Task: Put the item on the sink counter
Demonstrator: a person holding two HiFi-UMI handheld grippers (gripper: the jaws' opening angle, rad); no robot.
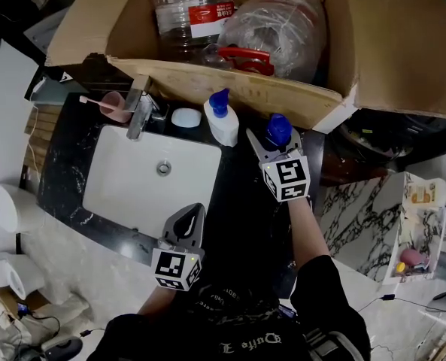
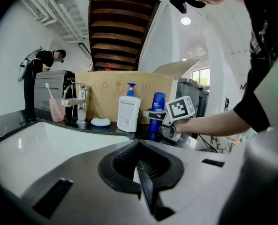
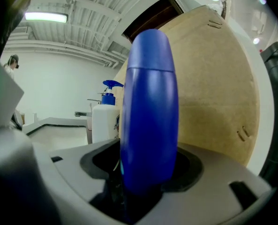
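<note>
Over the basin, the head view shows the blue bottle (image 1: 279,128) upright on the black sink counter (image 1: 61,164) at the sink's two o'clock. A white pump bottle (image 1: 221,120) stands just beside it at nine o'clock. The right gripper (image 1: 274,138) brackets the blue bottle. The left gripper (image 1: 192,210) hangs at six.

Left gripper view: its jaws are pressed together, empty.

Right gripper view: the jaws stand off the bottle's sides, released. The bottle looks to be smooth, rigid plastic, likely slippery and tippy, so I'd grip it mid-body.

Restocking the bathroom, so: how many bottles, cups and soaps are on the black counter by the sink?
Bottles: 2, white pump bottle and blue bottle
Cups: 1, pink cup
Soaps: 1, white soap
Total: 4
</note>
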